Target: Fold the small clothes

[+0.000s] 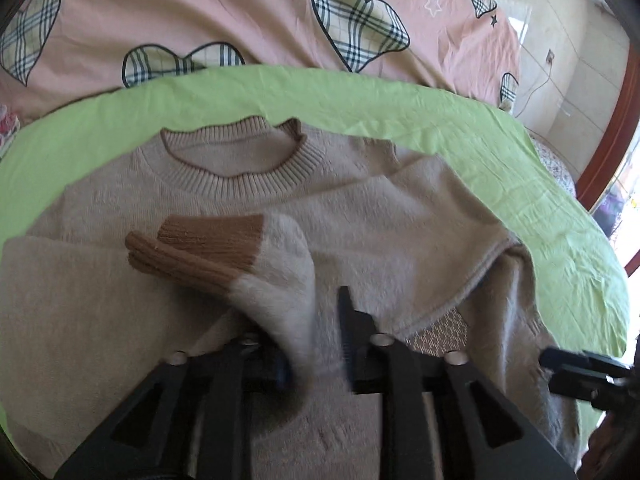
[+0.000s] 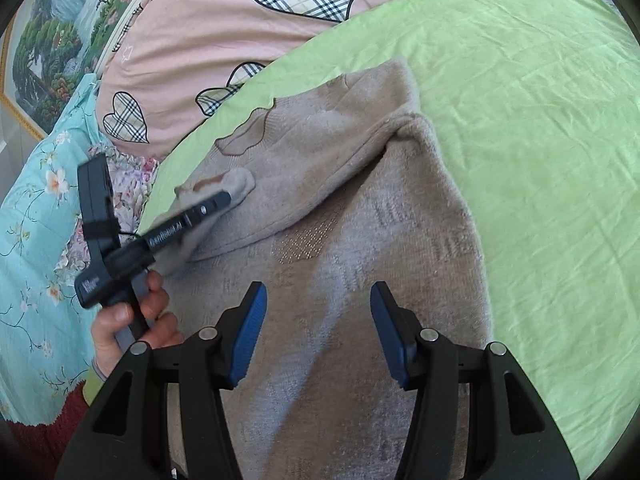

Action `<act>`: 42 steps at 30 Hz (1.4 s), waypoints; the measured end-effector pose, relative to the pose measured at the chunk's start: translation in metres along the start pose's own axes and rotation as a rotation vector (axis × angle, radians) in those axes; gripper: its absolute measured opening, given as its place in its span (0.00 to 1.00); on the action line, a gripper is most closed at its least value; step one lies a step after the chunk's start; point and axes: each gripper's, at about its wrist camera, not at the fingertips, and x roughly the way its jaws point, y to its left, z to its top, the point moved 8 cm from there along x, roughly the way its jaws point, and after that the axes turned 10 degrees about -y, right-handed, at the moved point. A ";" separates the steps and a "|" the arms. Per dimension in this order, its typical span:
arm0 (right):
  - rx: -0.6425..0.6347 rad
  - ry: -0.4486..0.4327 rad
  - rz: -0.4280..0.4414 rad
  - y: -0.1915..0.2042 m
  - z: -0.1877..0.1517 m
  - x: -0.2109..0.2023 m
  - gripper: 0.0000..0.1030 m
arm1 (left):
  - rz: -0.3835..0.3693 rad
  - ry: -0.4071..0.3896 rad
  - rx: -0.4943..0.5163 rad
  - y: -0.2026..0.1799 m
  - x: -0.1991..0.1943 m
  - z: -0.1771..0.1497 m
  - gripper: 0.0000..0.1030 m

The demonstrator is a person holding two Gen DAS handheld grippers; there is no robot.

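Note:
A small beige knit sweater (image 1: 360, 216) lies on a green sheet (image 1: 400, 104), collar (image 1: 236, 168) toward the far side. My left gripper (image 1: 316, 360) is shut on the left sleeve (image 1: 280, 280), whose brown cuff (image 1: 200, 248) hangs over the sweater's chest. The right sleeve (image 1: 520, 320) is folded in over the body. In the right wrist view my right gripper (image 2: 318, 332) is open and empty, just above the sweater's lower body (image 2: 360, 280). The left gripper (image 2: 216, 204) shows there too, held by a hand, with the sleeve (image 2: 236, 182) in it.
A pink quilt with plaid hearts (image 1: 240, 12) lies beyond the green sheet. A floral teal blanket (image 2: 36, 240) is at the left in the right wrist view, under a framed landscape picture (image 2: 48, 48). A wall and wooden frame (image 1: 616, 128) stand at the right.

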 end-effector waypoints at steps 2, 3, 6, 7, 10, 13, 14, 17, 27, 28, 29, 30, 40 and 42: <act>-0.013 -0.001 0.006 0.005 0.004 0.003 0.54 | 0.006 -0.012 0.007 0.004 -0.016 -0.006 0.52; -0.024 -0.001 0.012 0.010 0.006 0.006 0.54 | 0.015 -0.020 0.010 0.008 -0.027 -0.008 0.56; -0.062 0.006 0.035 0.027 0.012 0.019 0.54 | 0.017 -0.025 -0.003 0.021 -0.058 -0.023 0.59; -0.075 0.010 0.042 0.033 0.014 0.024 0.54 | 0.026 -0.025 -0.005 0.027 -0.067 -0.029 0.59; -0.130 0.032 0.067 0.056 0.017 0.043 0.54 | 0.114 -0.037 -0.013 0.063 -0.101 -0.047 0.62; -0.200 0.047 0.074 0.082 0.021 0.064 0.54 | 0.277 -0.050 -0.051 0.114 -0.124 -0.058 0.62; -0.236 0.049 0.075 0.093 0.023 0.073 0.54 | 0.330 -0.044 -0.071 0.130 -0.128 -0.061 0.62; -0.337 0.062 0.074 0.126 0.023 0.097 0.57 | 0.461 0.038 -0.154 0.181 -0.124 -0.078 0.61; -0.565 0.002 -0.076 0.147 0.039 0.159 0.14 | 0.520 -0.001 -0.288 0.216 -0.101 -0.049 0.62; -0.515 -0.042 -0.058 0.142 0.053 0.148 0.13 | 0.525 -0.011 -0.285 0.216 -0.100 -0.044 0.62; -0.458 -0.095 -0.051 0.132 0.069 0.133 0.13 | 0.539 -0.027 -0.280 0.217 -0.101 -0.040 0.62; -0.389 -0.152 -0.041 0.119 0.085 0.115 0.13 | 0.550 -0.034 -0.277 0.217 -0.101 -0.038 0.63; -0.111 -0.091 -0.073 0.017 0.081 0.113 0.12 | 0.534 -0.026 -0.357 0.219 -0.100 -0.057 0.63; -0.089 -0.091 -0.060 0.015 0.080 0.114 0.12 | 0.513 -0.030 -0.392 0.223 -0.100 -0.059 0.63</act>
